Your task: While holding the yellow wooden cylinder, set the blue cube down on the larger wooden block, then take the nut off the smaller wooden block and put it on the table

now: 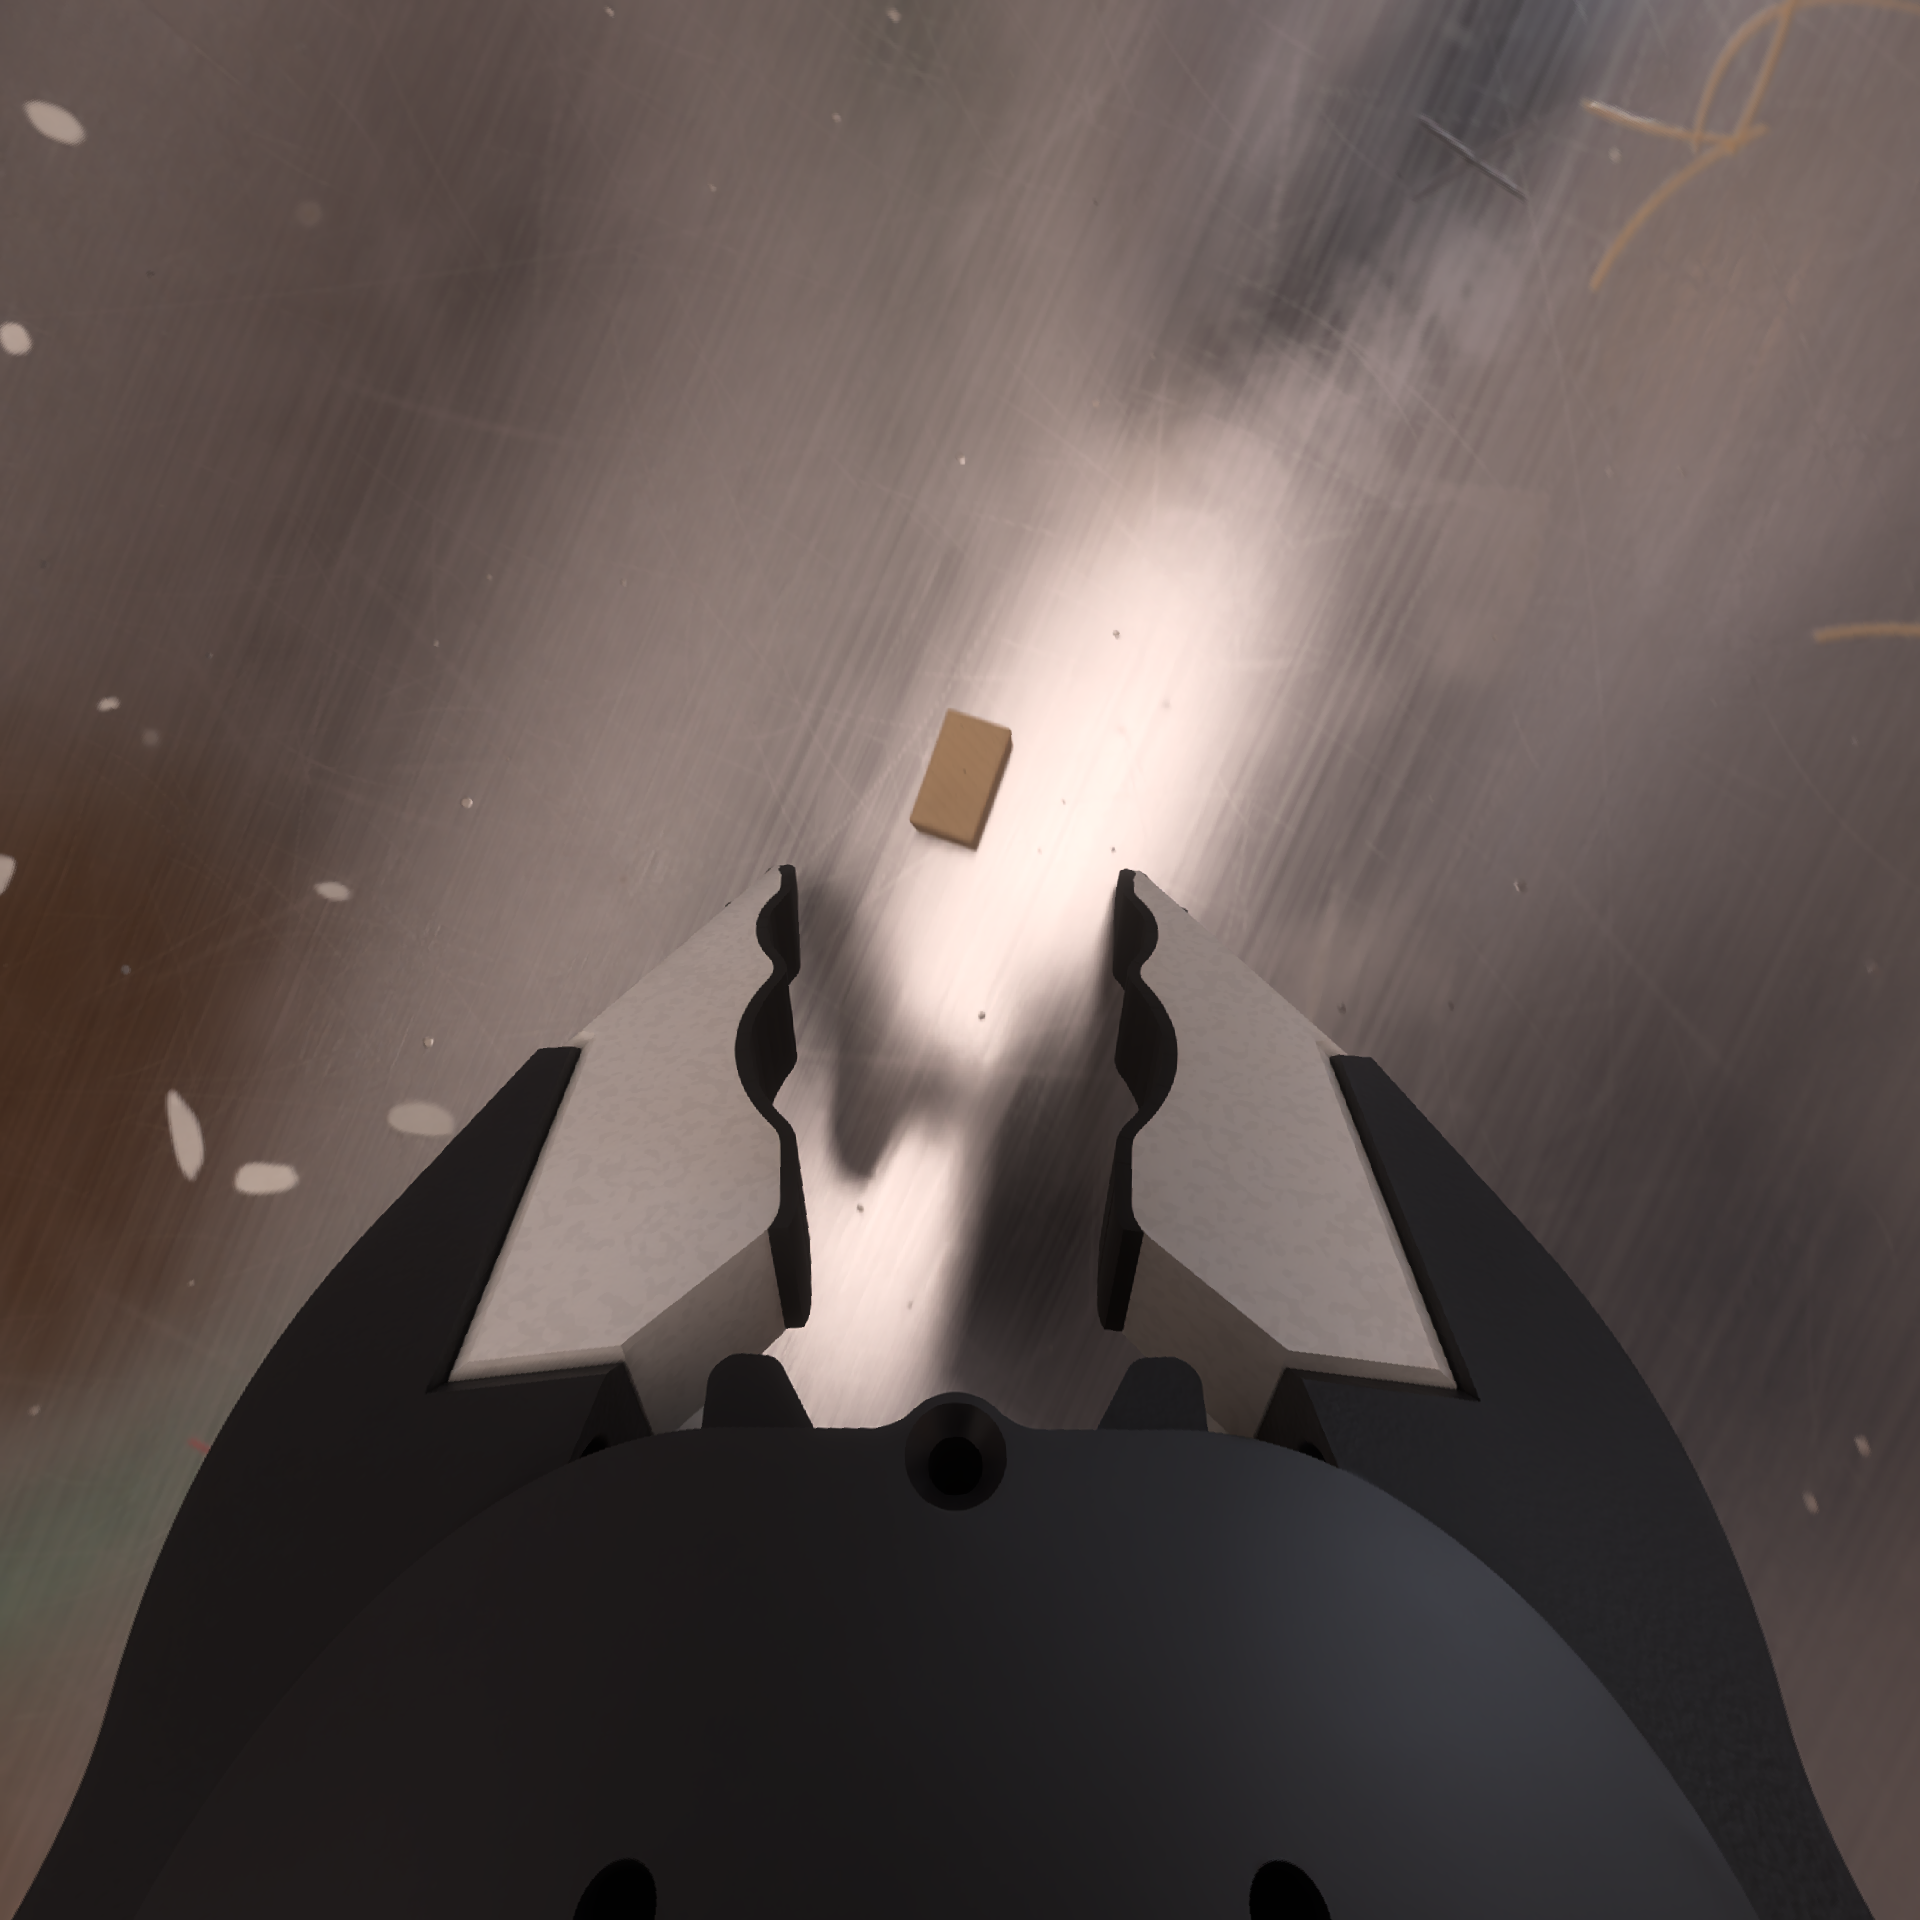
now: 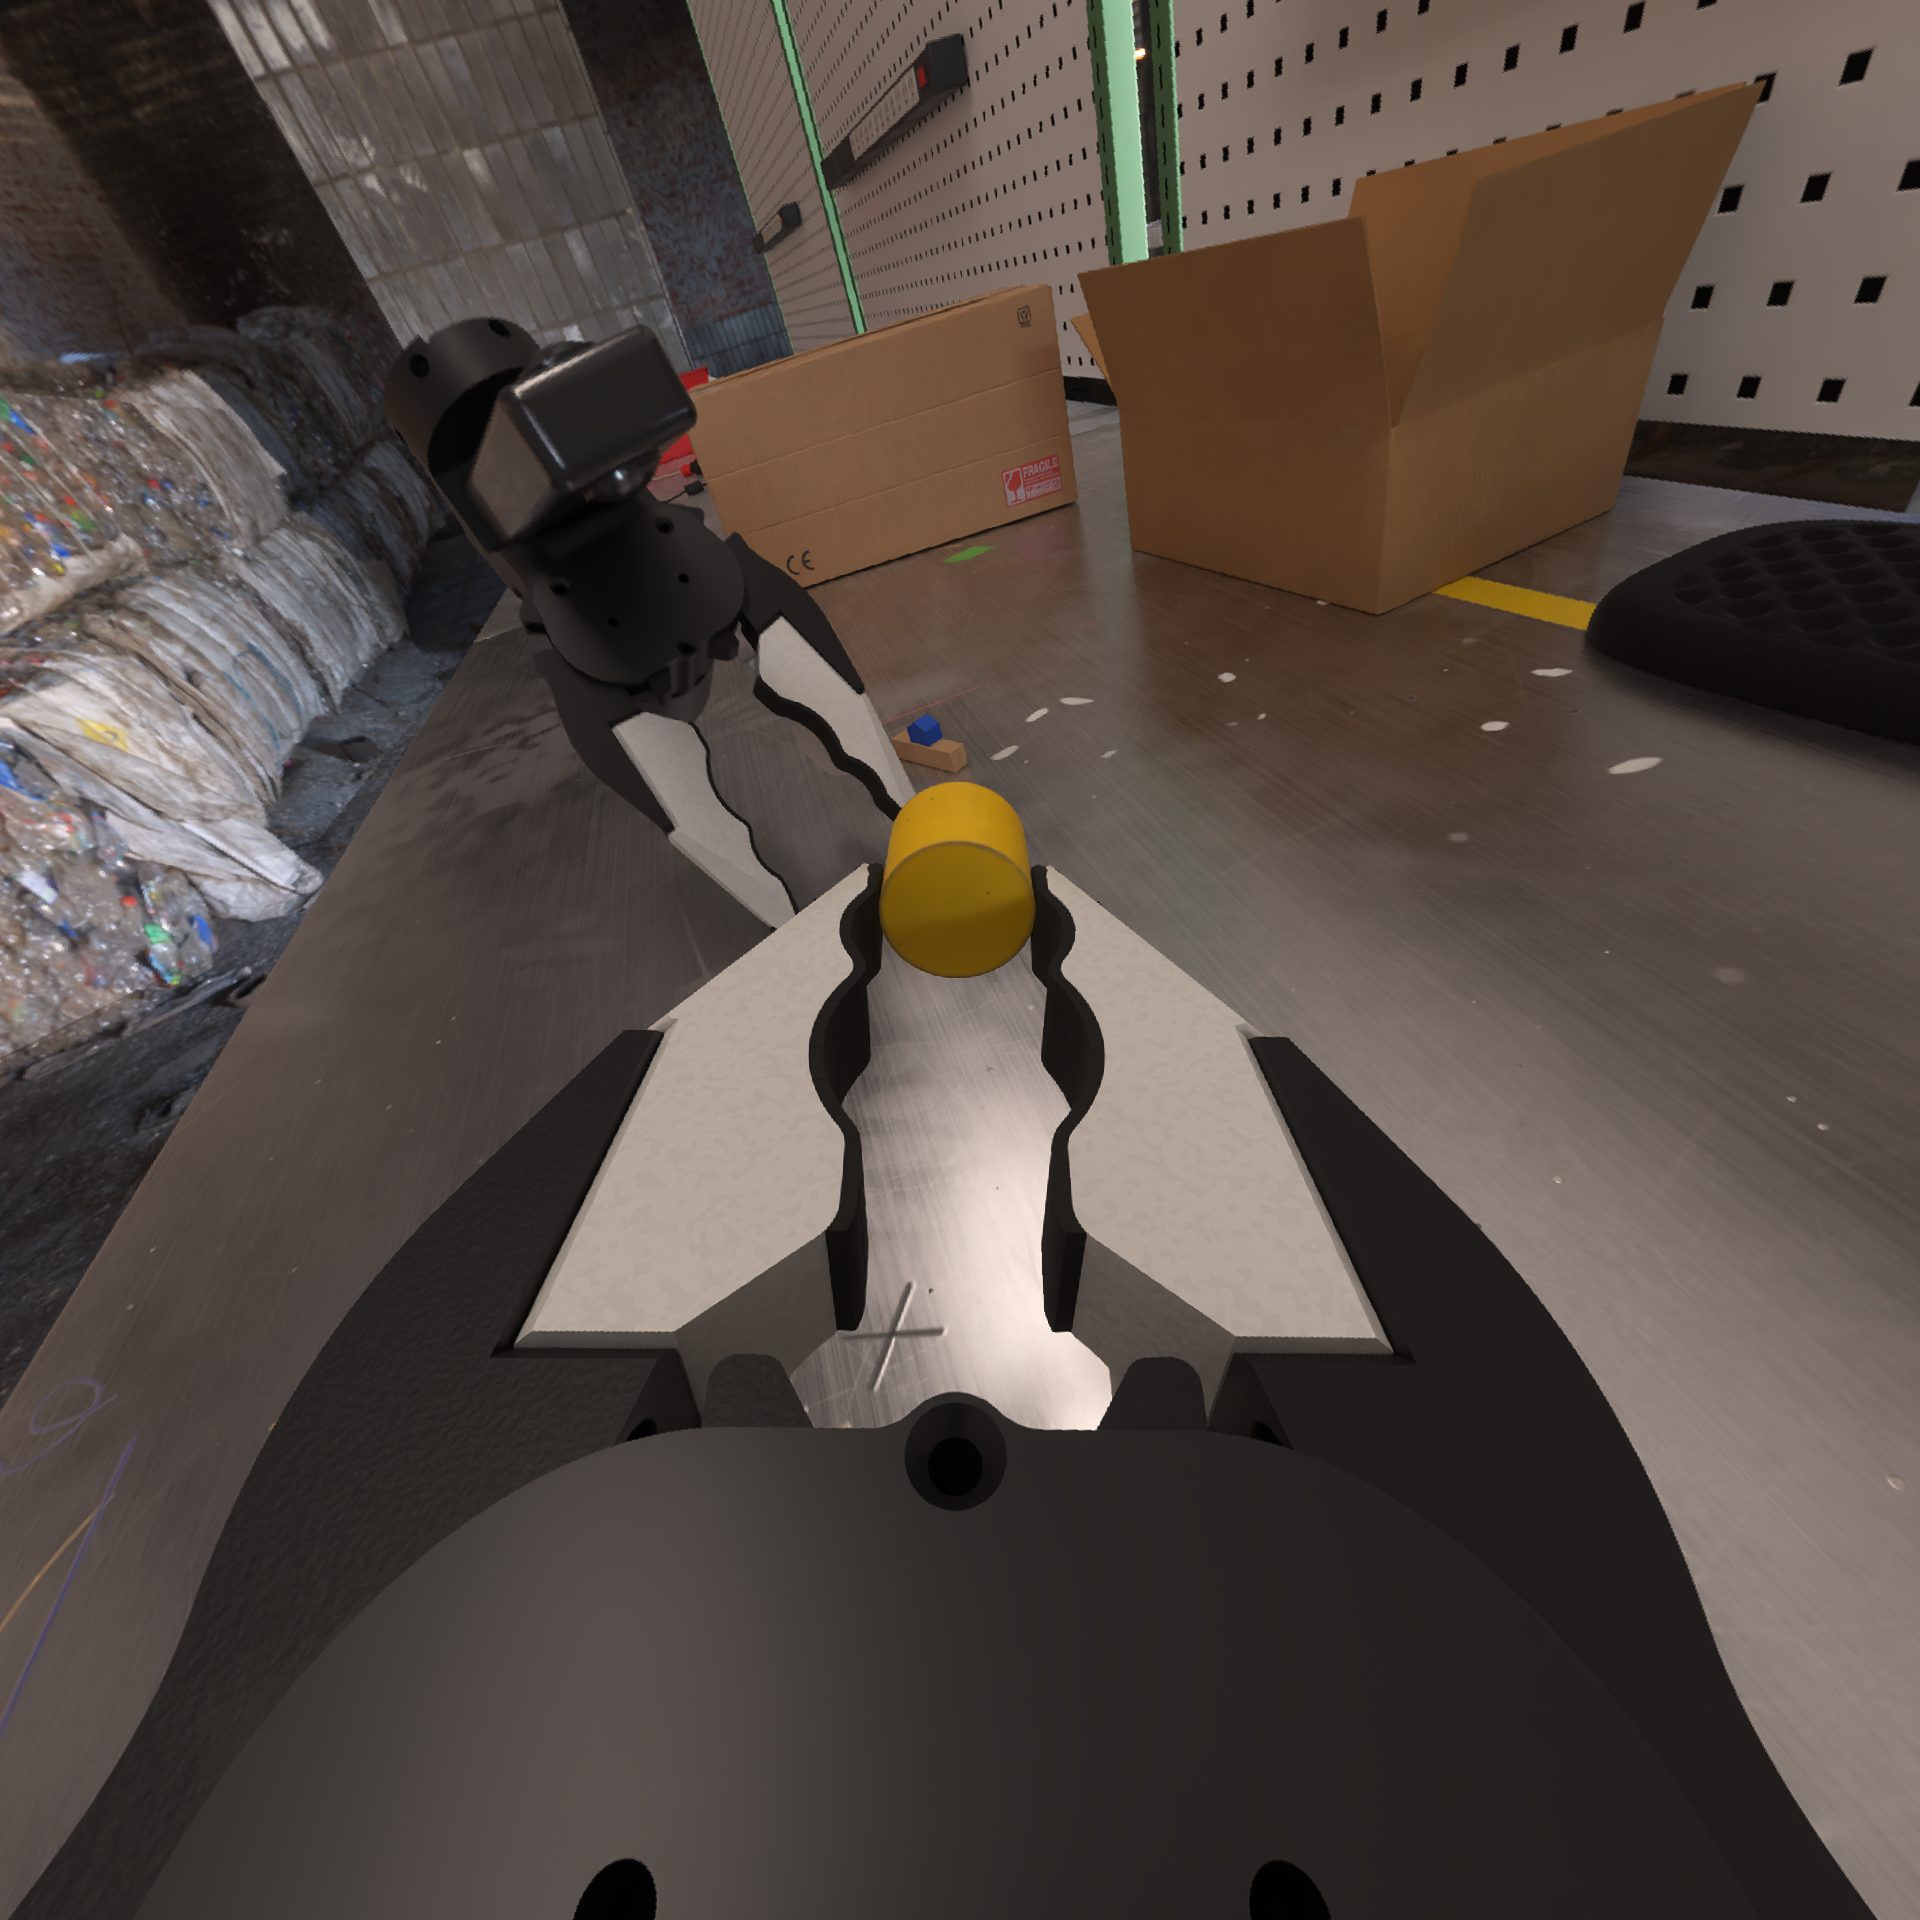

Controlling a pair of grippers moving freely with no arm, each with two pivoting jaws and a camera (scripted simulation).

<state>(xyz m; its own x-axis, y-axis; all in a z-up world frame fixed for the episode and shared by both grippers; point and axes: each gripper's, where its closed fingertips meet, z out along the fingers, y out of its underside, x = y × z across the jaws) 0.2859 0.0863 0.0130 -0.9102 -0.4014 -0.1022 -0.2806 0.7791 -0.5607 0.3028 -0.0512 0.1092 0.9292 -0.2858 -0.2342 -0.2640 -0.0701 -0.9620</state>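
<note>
The right gripper [image 2: 956, 894] had its fingertips clamped on the yellow cylinder [image 2: 956, 896], which lay sideways between them with one flat end facing the camera, held up off the metal table [image 2: 1351, 935]. The left gripper [image 1: 951, 883] was spread wide with nothing in it, pointing down at the table [image 1: 416, 520]. A small wooden block [image 1: 961, 781] lay flat on the table just past its fingertips, bare on top as far as I could see.

From the right wrist view, the left gripper [image 2: 805, 831] hung tilted down just left of the cylinder. Right behind the cylinder sat a wooden block [image 2: 928, 750] with the blue cube [image 2: 923, 729] resting on top of it. Couldn't spot the nut anywhere.

Further back from the cylinder stood a closed cardboard box [image 2: 883, 436], and to the right of that an open box [image 2: 1392, 416] with its flaps up. A black mesh pad [image 2: 1777, 623] lay off to the cylinder's right.
</note>
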